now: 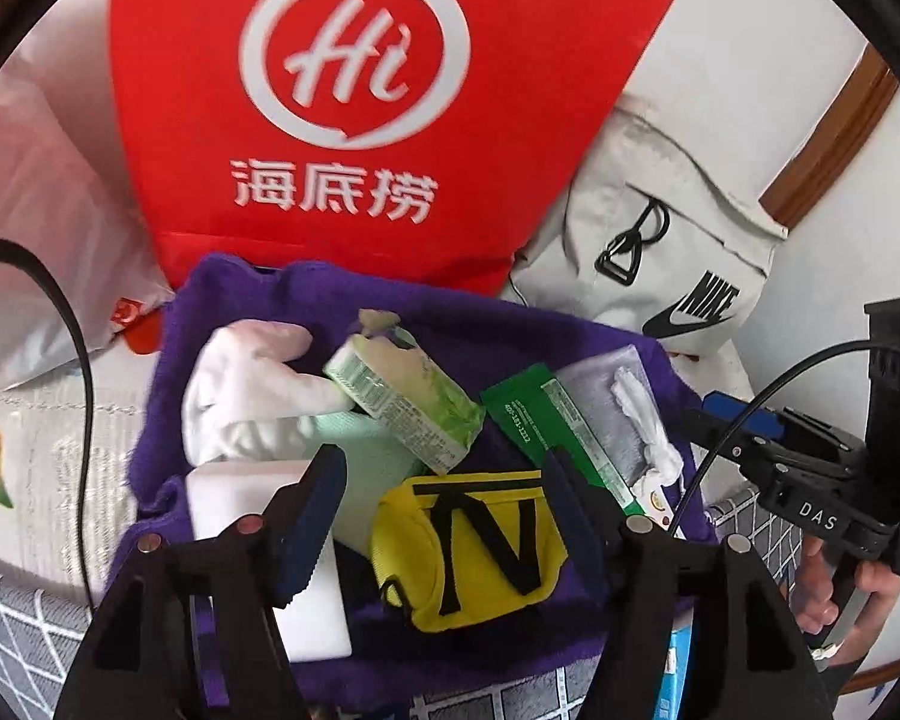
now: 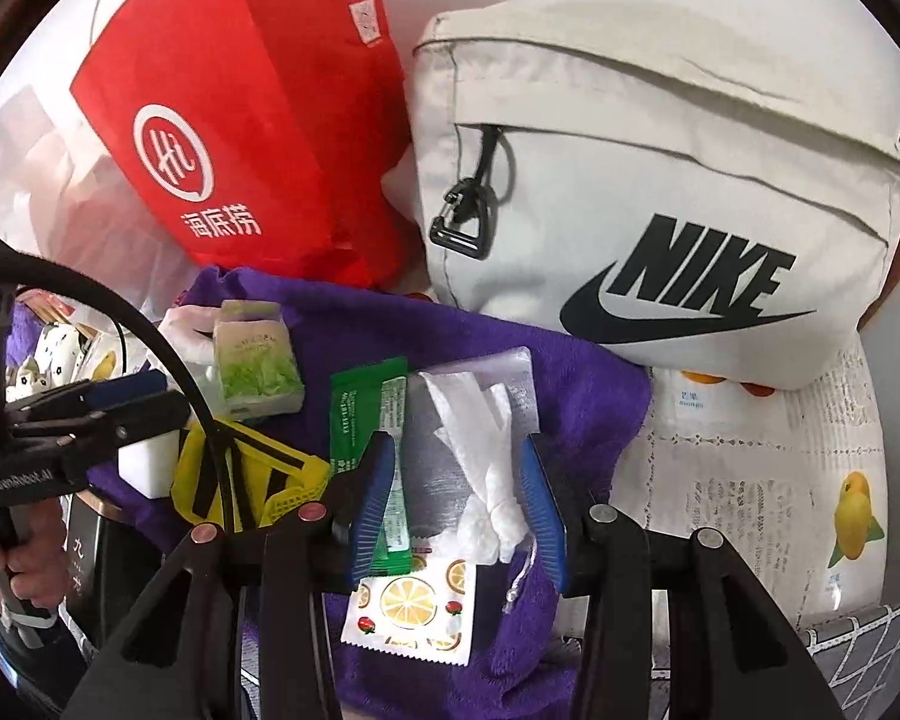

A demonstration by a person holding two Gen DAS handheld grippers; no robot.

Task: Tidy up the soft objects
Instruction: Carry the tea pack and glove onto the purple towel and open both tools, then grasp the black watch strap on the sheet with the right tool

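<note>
The left gripper (image 1: 444, 516) is seen with its jaws spread, nothing pinched; the yellow pouch (image 1: 471, 546) lies between and just beyond its fingertips on the purple towel (image 1: 342, 300). The right gripper (image 2: 459, 498) is likewise held apart, and the white tissue (image 2: 486, 456), spilling from a clear packet (image 2: 444, 468), lies between its blue pads without being pressed. A green sachet (image 2: 369, 408) is found just left of the right gripper's left pad, and a lemon-printed packet (image 2: 411, 606) lies below the tissue, close to the tongs. A green tissue pack (image 1: 402, 402) and a white glove (image 1: 252, 384) rest farther ahead of the left gripper, with a white foam block (image 1: 240, 492) at its left finger.

Everything here is judged light and yielding. The tissue is likely to tear or trail if taken by a loose end, so the bunched knot near the packet mouth is the better hold. The yellow pouch is expected to crush softly; its folded upper edge should be taken. The film packets may slip, and are best pinched across a flat face.
</note>
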